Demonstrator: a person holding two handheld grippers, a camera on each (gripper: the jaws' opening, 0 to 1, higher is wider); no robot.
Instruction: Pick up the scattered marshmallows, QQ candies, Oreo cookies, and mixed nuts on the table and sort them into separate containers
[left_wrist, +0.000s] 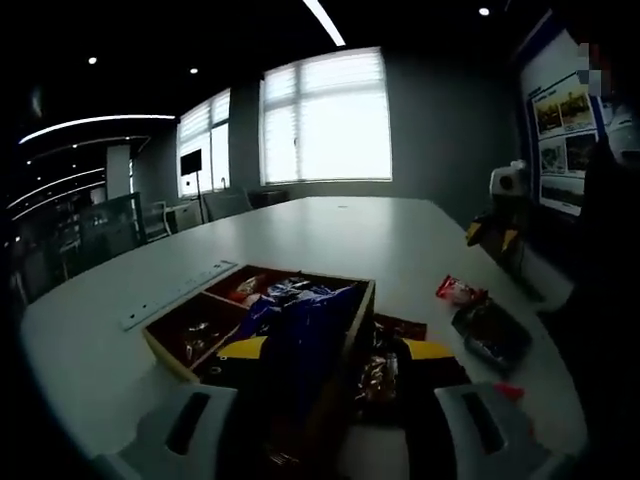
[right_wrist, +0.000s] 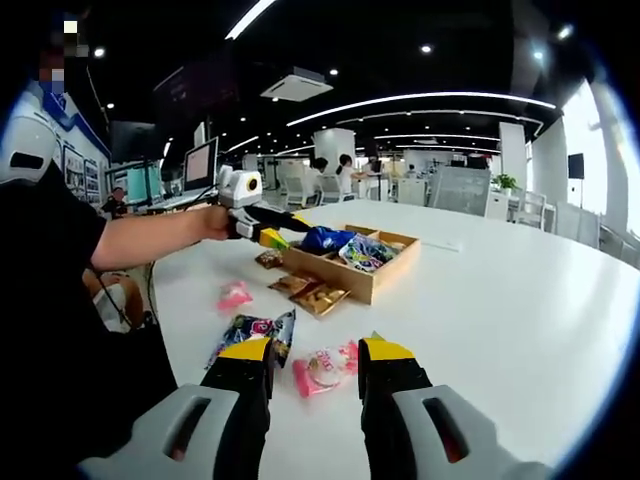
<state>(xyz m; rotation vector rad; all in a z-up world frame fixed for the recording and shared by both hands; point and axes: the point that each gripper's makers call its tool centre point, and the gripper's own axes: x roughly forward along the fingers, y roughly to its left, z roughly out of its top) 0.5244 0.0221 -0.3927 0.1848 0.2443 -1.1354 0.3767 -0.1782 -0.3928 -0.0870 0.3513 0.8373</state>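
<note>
In the left gripper view, the left gripper (left_wrist: 325, 380) is above the wooden tray (left_wrist: 170, 352), which lies on the white worktop (left_wrist: 330, 230) near its near edge. The jaws pinch a blue packet (left_wrist: 305, 325) over the tray's right side. The compartments of the tray hold small wrapped snacks; what they are is too dark to tell. Just beside the tray's right wall lie brown packets (left_wrist: 385, 360), and further right, near the worktop's right edge, a red-and-white packet (left_wrist: 458, 290) and a dark packet (left_wrist: 492, 332), close together. In the right gripper view, a person's forearm (right_wrist: 150, 235) reaches from the left and carries the left gripper (right_wrist: 262, 224), which holds the blue packet (right_wrist: 325, 239) at the tray's (right_wrist: 372, 285) left end; a blue-green packet (right_wrist: 368, 250) lies inside the tray. In front of the tray, brown packets (right_wrist: 310, 292) lie on the worktop (right_wrist: 500, 300). A pink packet (right_wrist: 234, 295) lies alone nearer the worktop's left edge. The right gripper (right_wrist: 315, 375) is low over the near edge with its jaws spread apart; between them lies a pink-and-white candy packet (right_wrist: 322, 368), and a dark colourful packet (right_wrist: 255, 332) lies just beside the left jaw. I cannot tell if the jaws touch either packet.
</note>
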